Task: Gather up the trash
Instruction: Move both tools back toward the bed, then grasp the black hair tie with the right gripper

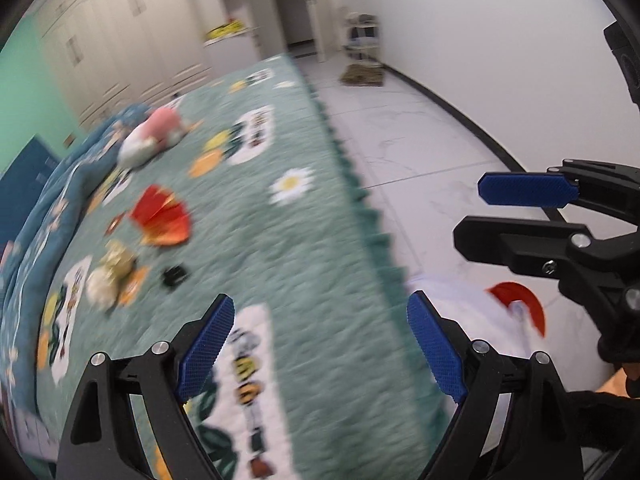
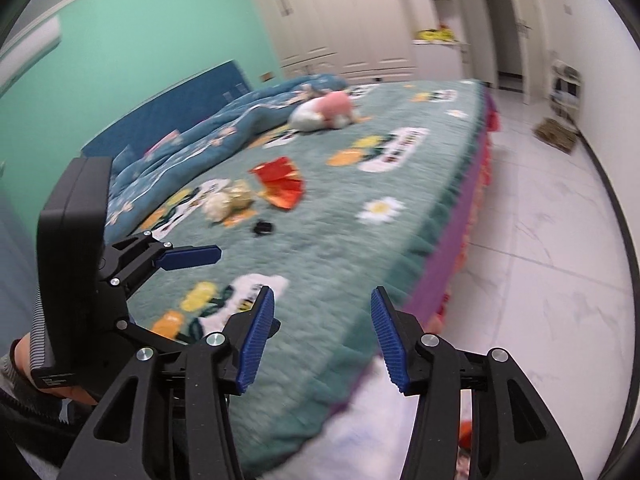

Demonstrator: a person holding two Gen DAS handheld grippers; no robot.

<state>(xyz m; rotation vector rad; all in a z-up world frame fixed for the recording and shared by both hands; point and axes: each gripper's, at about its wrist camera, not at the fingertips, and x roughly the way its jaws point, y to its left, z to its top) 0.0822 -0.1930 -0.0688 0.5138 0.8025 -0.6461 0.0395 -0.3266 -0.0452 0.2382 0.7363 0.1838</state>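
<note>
On fuzzy green bedspread (image 2: pixel 340 240), crinkled red-orange wrapper (image 2: pixel 280 184).

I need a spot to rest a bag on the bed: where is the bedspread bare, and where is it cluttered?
Bare: the near bedspread between the small black item and the bed's floor-side edge. Crowded: farther in, the red wrapper and crumpled paper lie close together, beside the bunched blue quilt.

Mint-green wall (image 2: pixel 160 40), white wardrobes (image 2: pixel 340 12), bed (image 2: pixel 360 248), white tiled floor (image 2: pixel 552 272)
</note>
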